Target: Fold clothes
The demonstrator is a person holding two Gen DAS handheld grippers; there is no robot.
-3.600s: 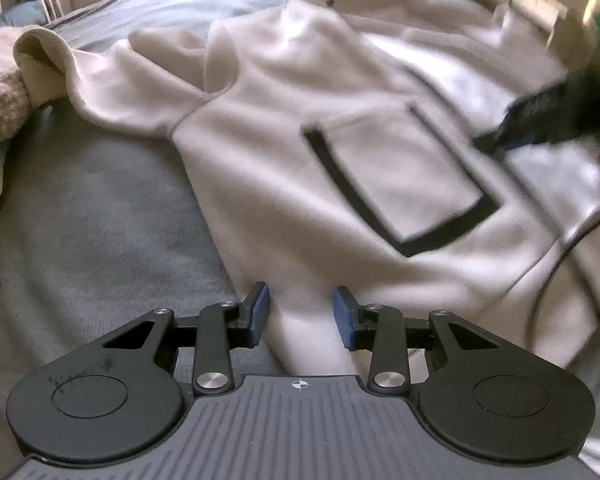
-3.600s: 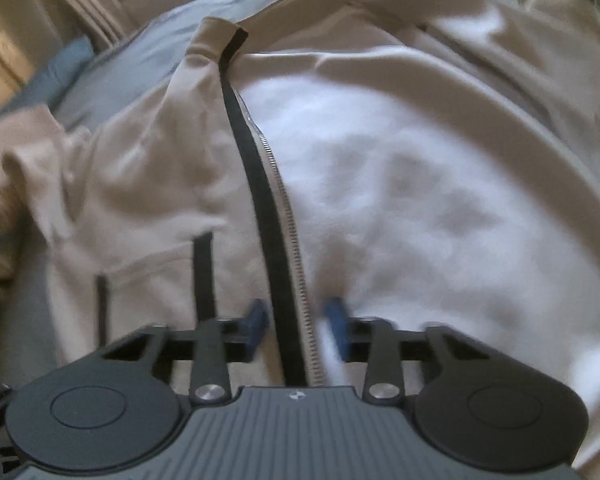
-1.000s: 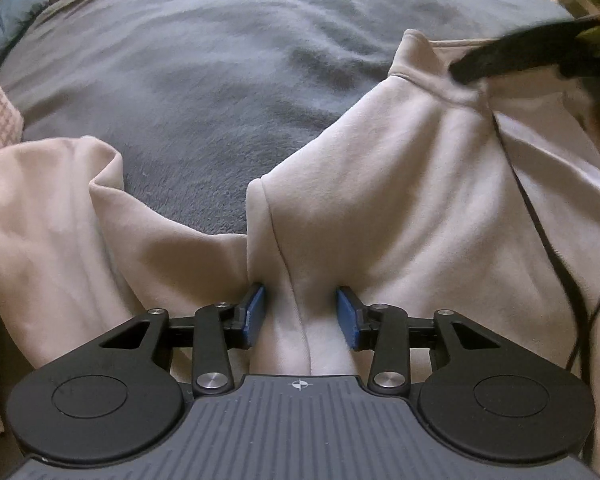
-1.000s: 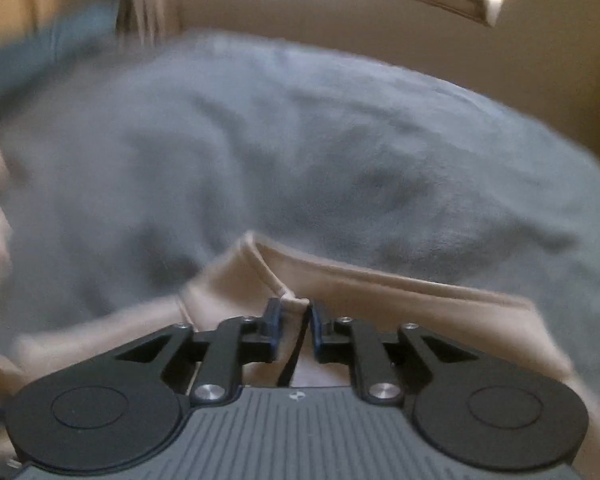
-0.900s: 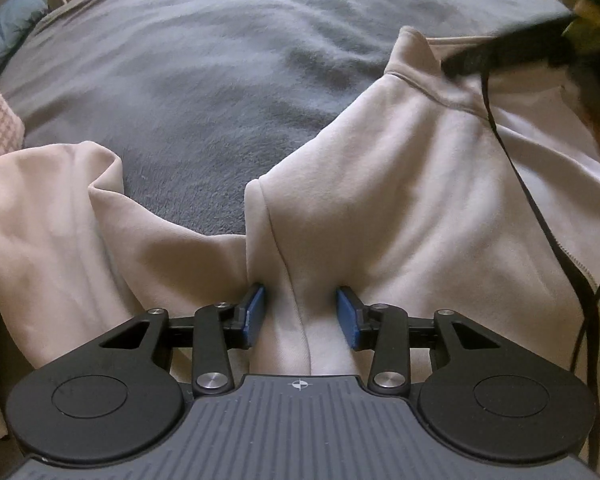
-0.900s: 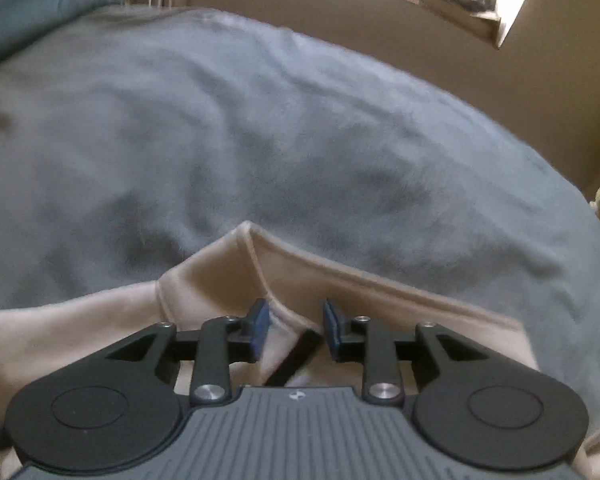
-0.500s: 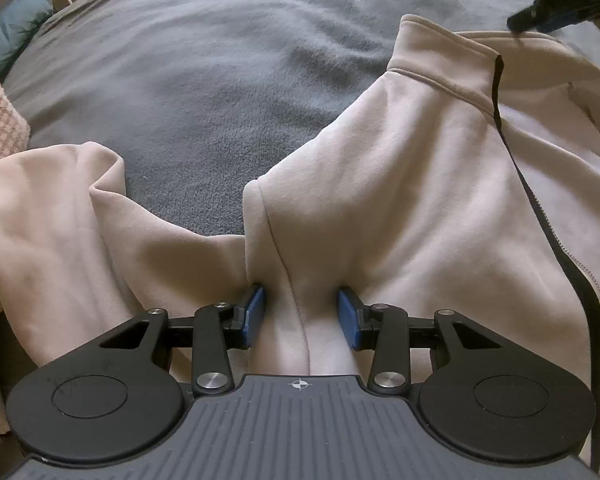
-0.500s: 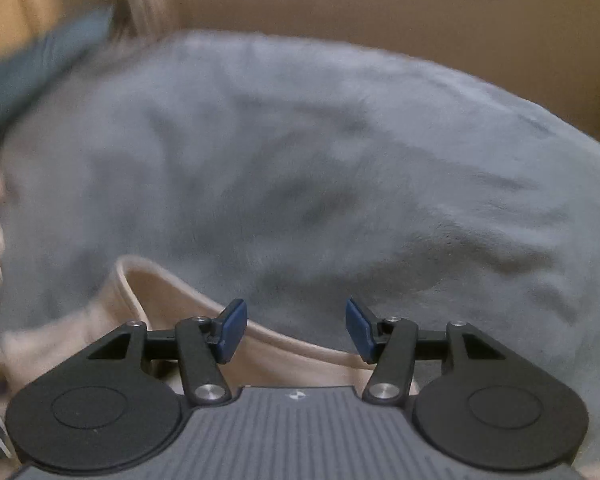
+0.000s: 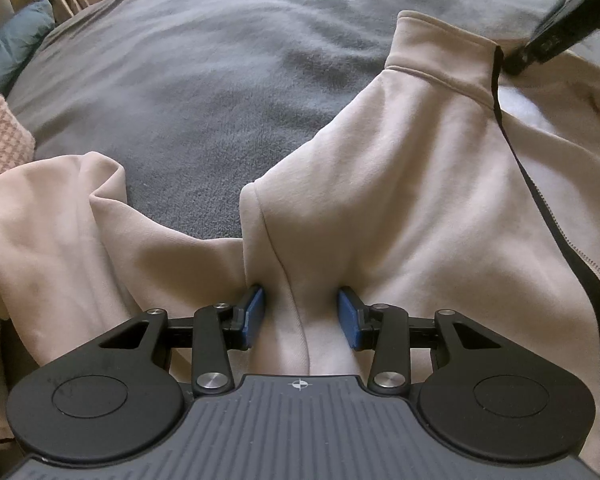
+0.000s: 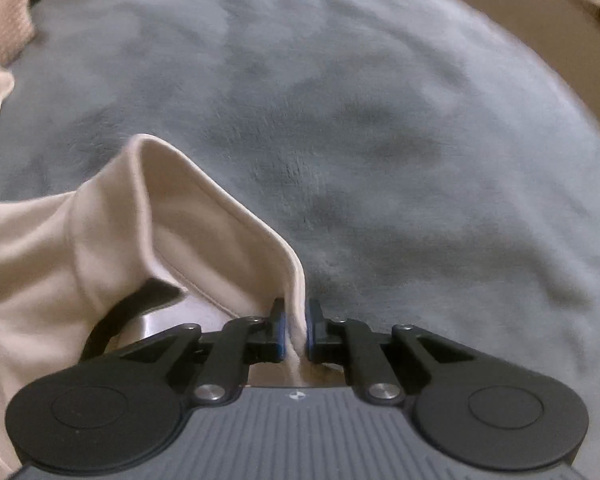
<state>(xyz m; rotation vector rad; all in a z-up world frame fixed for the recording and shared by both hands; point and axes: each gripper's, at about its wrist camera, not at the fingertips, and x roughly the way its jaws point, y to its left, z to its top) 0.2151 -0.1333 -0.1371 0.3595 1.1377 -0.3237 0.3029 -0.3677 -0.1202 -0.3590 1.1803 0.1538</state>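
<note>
The jacket runs off the frame's right edge; the right gripper shows only blurred.

A bed covered by a grey-blue fleece blanket fills most of both views, its nap rumpled into soft dark and light patches. At the far left edge lies a teal pillow, and nearer, a pink knitted throw. Beyond the bed runs a beige wall. Daylight falls brightest on the right side.
</note>
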